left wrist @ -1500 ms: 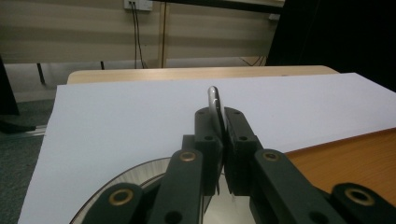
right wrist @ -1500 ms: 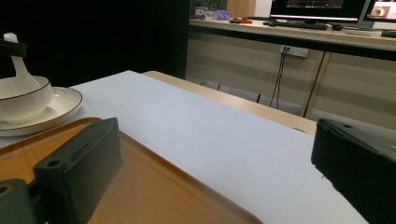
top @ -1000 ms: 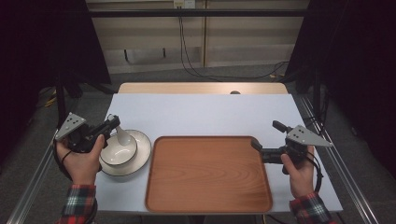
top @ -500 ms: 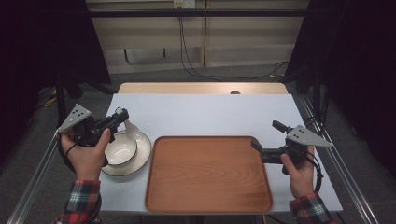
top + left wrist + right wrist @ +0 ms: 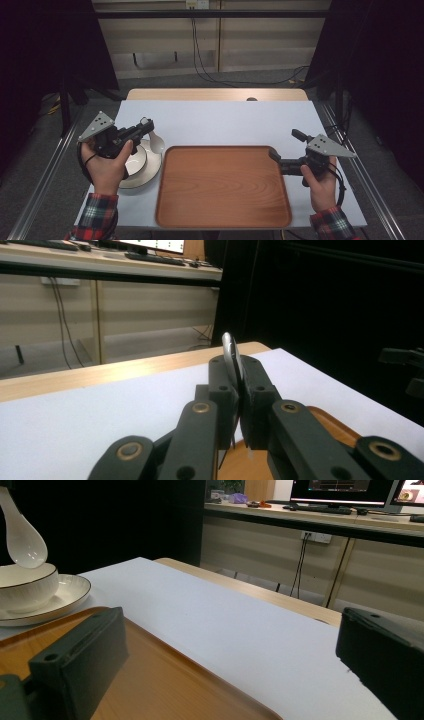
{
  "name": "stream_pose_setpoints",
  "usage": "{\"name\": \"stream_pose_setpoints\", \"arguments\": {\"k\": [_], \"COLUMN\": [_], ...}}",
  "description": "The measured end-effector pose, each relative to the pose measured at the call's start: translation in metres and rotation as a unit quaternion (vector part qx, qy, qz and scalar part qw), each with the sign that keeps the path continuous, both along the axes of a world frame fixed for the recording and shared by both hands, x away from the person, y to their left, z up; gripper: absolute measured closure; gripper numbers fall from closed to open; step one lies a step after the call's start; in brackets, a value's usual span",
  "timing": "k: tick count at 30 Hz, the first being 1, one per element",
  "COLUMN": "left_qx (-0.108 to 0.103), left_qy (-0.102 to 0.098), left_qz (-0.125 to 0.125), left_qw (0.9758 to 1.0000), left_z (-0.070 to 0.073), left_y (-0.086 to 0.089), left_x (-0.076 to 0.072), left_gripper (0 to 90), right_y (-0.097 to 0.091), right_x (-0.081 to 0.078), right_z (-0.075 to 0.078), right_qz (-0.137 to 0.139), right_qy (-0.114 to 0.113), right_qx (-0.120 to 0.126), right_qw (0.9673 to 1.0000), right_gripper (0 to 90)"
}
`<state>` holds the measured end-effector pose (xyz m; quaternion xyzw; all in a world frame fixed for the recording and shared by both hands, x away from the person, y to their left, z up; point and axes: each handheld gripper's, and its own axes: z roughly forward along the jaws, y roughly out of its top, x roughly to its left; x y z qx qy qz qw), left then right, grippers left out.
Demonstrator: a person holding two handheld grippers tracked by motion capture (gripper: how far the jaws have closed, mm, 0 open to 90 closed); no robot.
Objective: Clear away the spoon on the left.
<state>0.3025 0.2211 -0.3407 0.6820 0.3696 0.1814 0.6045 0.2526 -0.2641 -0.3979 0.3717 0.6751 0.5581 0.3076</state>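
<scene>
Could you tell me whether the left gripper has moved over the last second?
Yes. The left gripper, shut on the spoon, has lifted it from the bowl, toward the tray.

My left gripper (image 5: 239,405) has its black fingers (image 5: 257,395) pinched on a thin white spoon (image 5: 231,357) edge-on, above the pale desk (image 5: 100,410) and wooden tray (image 5: 327,422).

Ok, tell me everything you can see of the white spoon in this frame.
The white spoon looks like glossy ceramic, soup-spoon shaped with a deep rounded bowl end. The left claw is shut on its handle, and the left gripper view shows it edge-on between the black jaws. It hangs bowl end down, lifted over the white bowl that sits on a plate, left of the wooden tray. Whether its tip touches the bowl is unclear.
</scene>
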Motion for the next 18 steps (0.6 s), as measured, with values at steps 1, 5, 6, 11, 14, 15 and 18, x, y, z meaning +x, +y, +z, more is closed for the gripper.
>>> {"name": "stream_pose_setpoints", "arguments": {"k": [1,5,6,11,14,15,18], "left_qx": [0.003,0.001,0.001,0.004,0.009,0.006,0.005], "left_qy": [0.001,0.002,0.003,0.007,0.012,0.013,0.016], "left_qz": [-0.005,-0.011,-0.014,-0.027,-0.032,-0.036,-0.039], "left_qw": [1.0000,0.9999,0.9999,0.9996,0.9994,0.9993,0.9991], "left_z": [-0.001,-0.005,-0.006,-0.011,-0.014,-0.015,-0.018], "left_y": [-0.002,-0.009,-0.010,-0.017,-0.020,-0.021,-0.025], "left_x": [0.000,-0.001,-0.001,-0.002,-0.002,-0.002,-0.002], "left_gripper": [85.6,85.6,85.6,85.6,85.6,85.6,85.6], "right_y": [0.000,0.000,0.001,0.001,0.001,0.001,0.001], "right_x": [0.000,0.000,0.000,0.000,0.001,0.000,0.000], "right_z": [0.000,0.000,0.000,0.000,0.000,0.000,0.000], "right_qz": [0.001,0.000,-0.002,0.002,0.002,0.003,0.003], "right_qy": [0.000,-0.004,-0.003,-0.004,-0.004,-0.003,-0.005], "right_qx": [-0.001,-0.003,-0.005,-0.004,-0.003,-0.005,-0.006], "right_qw": [1.0000,1.0000,1.0000,1.0000,1.0000,1.0000,1.0000], "right_gripper": [0.0,0.0,0.0,0.0,0.0,0.0,0.0]}}
